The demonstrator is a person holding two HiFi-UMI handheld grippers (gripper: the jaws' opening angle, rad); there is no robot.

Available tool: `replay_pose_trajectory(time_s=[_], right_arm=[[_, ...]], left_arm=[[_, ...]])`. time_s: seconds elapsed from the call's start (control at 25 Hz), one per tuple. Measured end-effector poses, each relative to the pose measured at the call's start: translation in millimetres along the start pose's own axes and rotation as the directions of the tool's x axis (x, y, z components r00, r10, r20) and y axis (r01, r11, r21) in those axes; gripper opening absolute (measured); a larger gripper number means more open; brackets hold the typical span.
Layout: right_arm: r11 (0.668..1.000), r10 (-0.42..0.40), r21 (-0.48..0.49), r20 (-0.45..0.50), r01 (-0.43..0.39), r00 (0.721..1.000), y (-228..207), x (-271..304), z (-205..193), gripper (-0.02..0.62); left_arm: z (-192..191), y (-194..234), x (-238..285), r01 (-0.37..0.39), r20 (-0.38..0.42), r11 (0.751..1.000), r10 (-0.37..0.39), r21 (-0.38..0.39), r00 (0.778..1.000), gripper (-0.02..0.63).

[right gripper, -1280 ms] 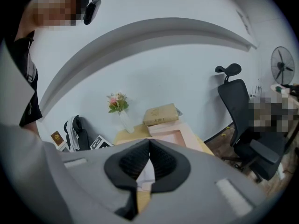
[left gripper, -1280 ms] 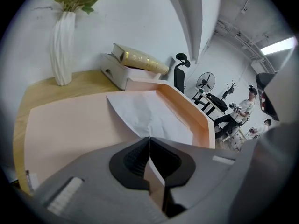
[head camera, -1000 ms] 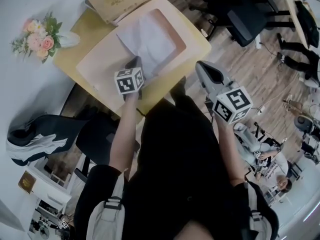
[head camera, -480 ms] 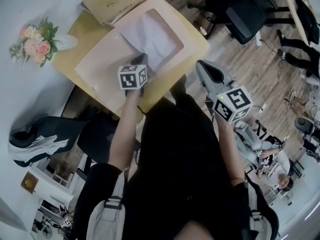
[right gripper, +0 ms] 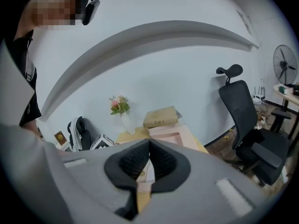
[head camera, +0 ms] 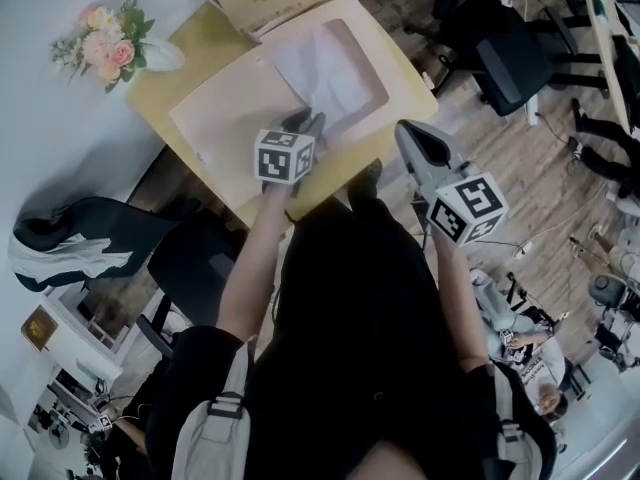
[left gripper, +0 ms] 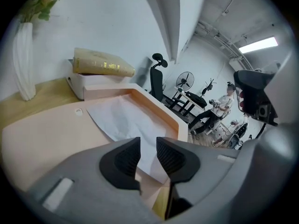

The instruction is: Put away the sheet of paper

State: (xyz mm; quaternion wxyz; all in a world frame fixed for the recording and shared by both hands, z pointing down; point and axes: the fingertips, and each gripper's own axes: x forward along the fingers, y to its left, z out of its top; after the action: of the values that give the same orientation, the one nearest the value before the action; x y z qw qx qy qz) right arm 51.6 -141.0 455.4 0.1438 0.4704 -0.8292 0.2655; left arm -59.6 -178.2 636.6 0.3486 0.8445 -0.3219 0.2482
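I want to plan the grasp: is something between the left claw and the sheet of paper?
Nothing visible. The left claw, open, is at the near edge of the sheet of paper in the pink tray.

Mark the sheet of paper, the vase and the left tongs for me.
sheet of paper (head camera: 325, 73), head view, its middle
vase (left gripper: 23, 62), left gripper view, white body
left tongs (left gripper: 147, 147), left gripper view, midway between tips

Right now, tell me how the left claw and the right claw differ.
The left claw has its jaws slightly apart, while the right claw has them closed together. The left claw reaches over the pink tray at the near edge of the sheet of paper, while the right claw hangs by the edge of the table, clear of the tray. Neither is clamped on anything.
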Motion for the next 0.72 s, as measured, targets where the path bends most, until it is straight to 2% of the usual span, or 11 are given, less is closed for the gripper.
replay_pose_trajectory(time_s=[0.44, 0.6, 0.72], right_arm=[[0.985, 0.162, -0.072, 0.124, -0.154, 0.979, 23, -7, 44, 0.002], [0.972, 0.226, -0.094, 0.154, -0.214, 0.962, 32, -11, 55, 0.002], [0.964, 0.261, -0.103, 0.161, -0.247, 0.952, 36, -12, 59, 0.003]], left_arm=[[19, -50, -53, -0.065, 0.125, 0.998, 0.064, 0.007, 0.990, 0.103], [32, -59, -78, -0.106, 0.187, 0.994, 0.102, 0.012, 0.977, 0.097], [47, -62, -101, -0.143, 0.252, 0.990, 0.139, -0.004, 0.958, 0.080]])
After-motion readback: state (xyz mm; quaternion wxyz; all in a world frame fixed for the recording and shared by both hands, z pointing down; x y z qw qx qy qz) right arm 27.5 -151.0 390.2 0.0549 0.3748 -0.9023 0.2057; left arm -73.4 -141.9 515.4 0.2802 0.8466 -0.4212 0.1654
